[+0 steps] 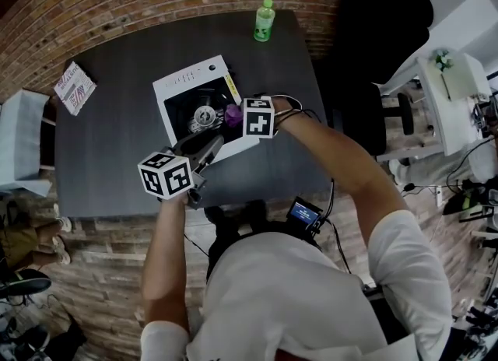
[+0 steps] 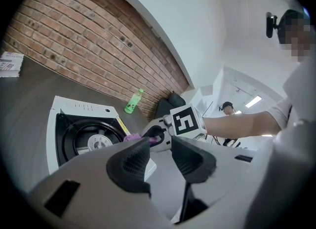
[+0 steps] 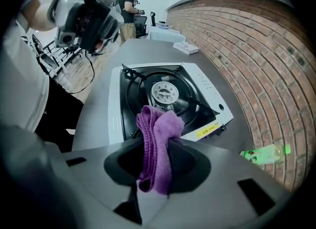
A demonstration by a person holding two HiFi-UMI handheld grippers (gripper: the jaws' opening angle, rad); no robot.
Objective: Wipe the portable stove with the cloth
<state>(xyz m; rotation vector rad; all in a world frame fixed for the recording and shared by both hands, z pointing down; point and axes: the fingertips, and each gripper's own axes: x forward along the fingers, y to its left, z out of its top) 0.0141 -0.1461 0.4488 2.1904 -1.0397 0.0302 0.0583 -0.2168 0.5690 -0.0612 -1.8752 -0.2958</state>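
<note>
right gripper [image 3: 157,158]: clenched on cloth [image 3: 159,124], held over portable stove [image 3: 205,89], contact unclear | left gripper [image 2: 160,155]: parted, nothing held | risk: cloth could be snagged on pan supports [image 3: 132,73] and pulled free; unbraced stove could be shoved

Both arms were stretched out in front, forearms bare, short white sleeves up top. The left arm [image 1: 166,250] ran pretty much straight forward. The left gripper [image 1: 212,148] had its jaws apart with nothing between them, and it angled toward the other gripper. The right arm [image 1: 342,161] came in from the right, bent at the elbow. The right gripper [image 3: 155,144] sat a bit further forward, jaws pinched tight on a purple cloth [image 3: 159,122] that stuck out past the tips. The two grippers were near each other, not touching.
</note>
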